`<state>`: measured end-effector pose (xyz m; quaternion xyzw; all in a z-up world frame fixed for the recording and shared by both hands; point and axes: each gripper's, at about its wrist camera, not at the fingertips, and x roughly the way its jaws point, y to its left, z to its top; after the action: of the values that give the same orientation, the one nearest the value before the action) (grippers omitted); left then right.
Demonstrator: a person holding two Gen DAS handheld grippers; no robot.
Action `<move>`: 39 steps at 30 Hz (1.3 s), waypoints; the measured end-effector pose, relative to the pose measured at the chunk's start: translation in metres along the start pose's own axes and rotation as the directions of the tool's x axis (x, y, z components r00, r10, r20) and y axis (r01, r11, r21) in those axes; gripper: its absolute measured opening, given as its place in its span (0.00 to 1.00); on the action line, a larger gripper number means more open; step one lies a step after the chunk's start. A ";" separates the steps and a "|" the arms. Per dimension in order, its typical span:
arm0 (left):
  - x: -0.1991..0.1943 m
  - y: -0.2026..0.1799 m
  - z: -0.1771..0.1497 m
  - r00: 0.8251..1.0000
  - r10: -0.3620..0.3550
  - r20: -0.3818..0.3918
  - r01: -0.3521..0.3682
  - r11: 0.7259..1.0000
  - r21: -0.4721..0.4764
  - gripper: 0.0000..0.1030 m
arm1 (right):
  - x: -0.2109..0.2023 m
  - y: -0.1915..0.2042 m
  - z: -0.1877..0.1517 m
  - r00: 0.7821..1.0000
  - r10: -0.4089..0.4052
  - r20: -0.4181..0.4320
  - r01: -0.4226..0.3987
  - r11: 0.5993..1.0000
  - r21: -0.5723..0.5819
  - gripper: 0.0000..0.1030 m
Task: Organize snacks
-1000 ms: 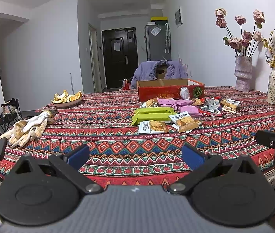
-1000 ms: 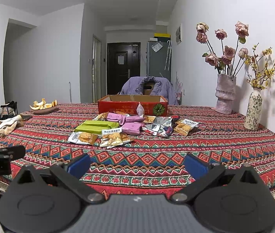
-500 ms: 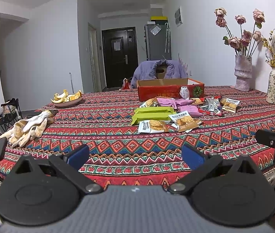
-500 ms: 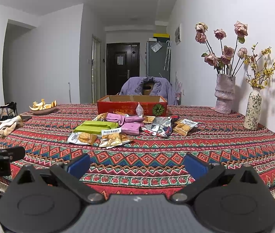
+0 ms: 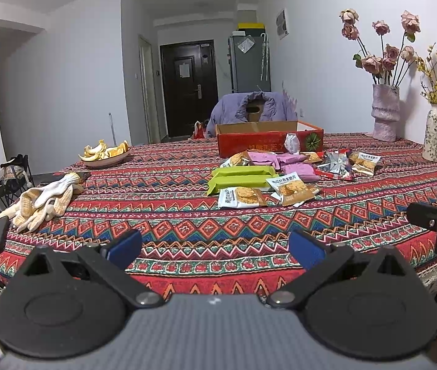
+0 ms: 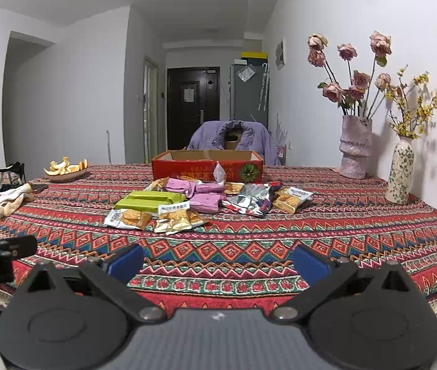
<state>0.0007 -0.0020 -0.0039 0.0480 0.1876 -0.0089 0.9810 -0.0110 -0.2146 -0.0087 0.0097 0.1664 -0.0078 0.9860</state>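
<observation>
- My left gripper (image 5: 215,245) hovers over the near edge of the table (image 5: 172,215); its blue pads (image 5: 125,248) stand wide apart with nothing between them.
- My right gripper (image 6: 217,260) sits level beside it, also over the near edge, fingers spread and empty.
- The snack packets (image 6: 206,200) lie in a loose cluster at the table's centre, well apart from both grippers.
- Two green bars (image 5: 240,180) lie side by side at the cluster's left; two oat-crisp packets (image 5: 241,197) lie nearest to me.
- Pink packets (image 6: 207,200) and a silver wrapper (image 6: 255,199) lie further right.
- The red cardboard box (image 6: 207,169) stands open just behind the cluster, on the far side.
- White gloves (image 5: 42,200) lie at the near left; a bowl of fruit peel (image 5: 104,157) sits at the far left.
- Two vases (image 6: 355,146) stand at the far right by the wall.
</observation>
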 end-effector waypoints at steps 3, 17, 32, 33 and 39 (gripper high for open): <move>0.000 0.000 0.001 1.000 0.005 0.003 -0.005 1.000 0.003 1.00 | 0.000 -0.002 0.000 1.000 -0.005 0.001 0.005 1.000 0.005 1.00; 0.007 -0.002 0.004 1.000 -0.009 -0.004 0.009 1.000 0.006 1.00 | 0.007 -0.005 0.002 1.000 0.002 0.005 -0.002 1.000 0.007 1.00; 0.052 -0.002 0.021 0.997 -0.039 -0.062 0.037 0.999 -0.026 1.00 | 0.051 -0.018 0.014 0.999 0.036 -0.026 -0.036 0.999 0.032 1.00; 0.056 -0.003 0.023 0.997 -0.039 -0.061 0.038 0.999 -0.019 1.00 | 0.056 -0.018 0.016 0.999 0.040 -0.028 -0.040 0.999 0.030 1.00; 0.081 -0.007 0.036 0.996 -0.053 -0.072 0.053 0.999 -0.004 1.00 | 0.082 -0.013 0.028 0.996 0.061 -0.060 -0.061 0.998 0.006 1.00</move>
<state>0.0891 -0.0127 -0.0010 0.0421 0.2243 -0.0331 0.9731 0.0753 -0.2293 -0.0091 0.0172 0.1958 0.0223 0.9802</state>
